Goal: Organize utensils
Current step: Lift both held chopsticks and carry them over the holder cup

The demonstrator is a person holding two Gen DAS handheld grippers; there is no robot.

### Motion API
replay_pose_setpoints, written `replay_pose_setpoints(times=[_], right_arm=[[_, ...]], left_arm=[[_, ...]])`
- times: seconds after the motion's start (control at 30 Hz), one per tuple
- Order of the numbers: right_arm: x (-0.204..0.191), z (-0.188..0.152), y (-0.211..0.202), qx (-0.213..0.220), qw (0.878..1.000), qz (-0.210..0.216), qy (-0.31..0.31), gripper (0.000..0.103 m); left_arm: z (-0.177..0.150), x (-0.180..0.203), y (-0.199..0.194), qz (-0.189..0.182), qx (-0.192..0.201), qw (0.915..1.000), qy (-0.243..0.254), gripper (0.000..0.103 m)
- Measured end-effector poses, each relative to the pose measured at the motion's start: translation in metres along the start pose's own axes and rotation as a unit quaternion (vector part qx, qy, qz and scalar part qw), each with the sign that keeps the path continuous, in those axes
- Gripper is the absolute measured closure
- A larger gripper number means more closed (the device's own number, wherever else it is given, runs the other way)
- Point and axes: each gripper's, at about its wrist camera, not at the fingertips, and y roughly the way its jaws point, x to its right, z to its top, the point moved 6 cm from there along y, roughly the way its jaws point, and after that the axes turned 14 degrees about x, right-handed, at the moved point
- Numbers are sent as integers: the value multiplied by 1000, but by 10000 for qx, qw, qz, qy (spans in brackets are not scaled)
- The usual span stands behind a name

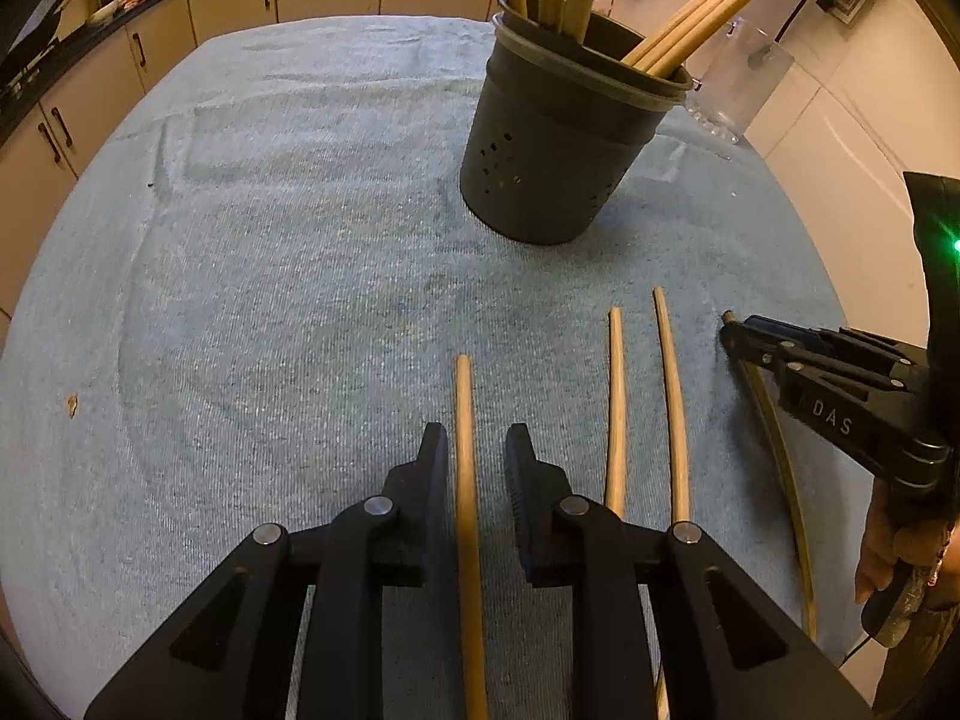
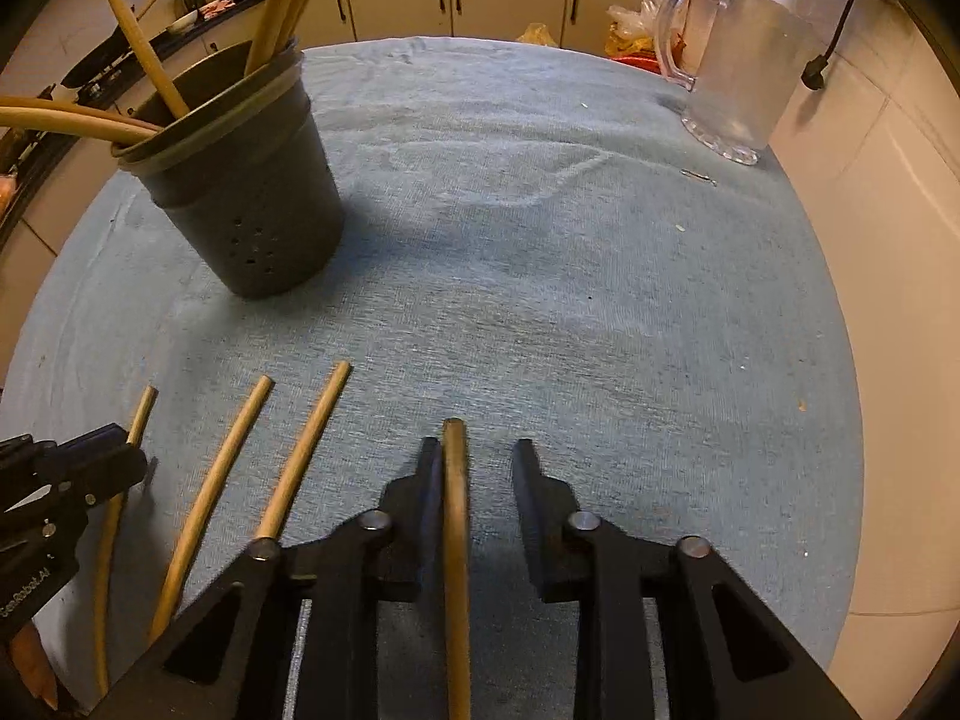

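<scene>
Two hand-held tools hover over a counter covered by a blue towel (image 2: 570, 252). The left tool (image 1: 477, 450) straddles one wooden chopstick (image 1: 465, 480), jaws slightly apart and not pressing it. The right tool (image 2: 477, 462) straddles another chopstick (image 2: 456, 540), which touches one finger only. Two more sticks lie between them. Likely next: close, lift, and drop each into the dark utensil holder (image 1: 540, 156).

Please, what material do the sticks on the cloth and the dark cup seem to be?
Sticks: probably wood or bamboo, matte; pale tan colour, no shine. Cup: likely plastic, matte dark grey; smooth wall with small punched holes. Cloth: woven fabric, light blue; visible ribbed weave and wrinkles.
</scene>
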Motion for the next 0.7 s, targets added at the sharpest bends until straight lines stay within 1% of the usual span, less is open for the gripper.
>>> replay_pose_setpoints(times=[0.03, 0.07, 0.1, 0.17, 0.27, 0.4, 0.5, 0.63, 0.7], right_arm=[[-1, -3, -4, 20, 10000, -30, -7, 95], [-2, -3, -4, 35, 10000, -32, 11, 95], [-1, -3, -5, 67, 9999, 28, 87, 95], [1, -1, -11, 193, 9991, 220, 321, 95], [6, 5, -29, 500, 9970, 315, 492, 95], [16, 17, -68, 1119, 9912, 353, 605, 95], [20, 22, -102, 1553, 9853, 319, 642, 95], [21, 22, -137, 1986, 9769, 325, 713, 95], [21, 21, -156, 2206, 9719, 336, 751, 95]], left_arm=[[0, 1, 0, 44, 17, 10000, 49, 87], [-2, -2, -2, 86, 28, 9999, 52, 97], [-1, 0, 1, 58, 24, 10000, -14, 98], [1, -1, -4, 14, 130, 9998, -164, 98], [7, -5, -23, -24, 397, 9989, -242, 98], [19, -2, -58, -87, 872, 9958, -259, 98], [26, 4, -85, -109, 1267, 9917, -196, 98], [30, 9, -128, -46, 1858, 9826, -15, 98], [29, 12, -145, 2, 2092, 9778, 76, 98]])
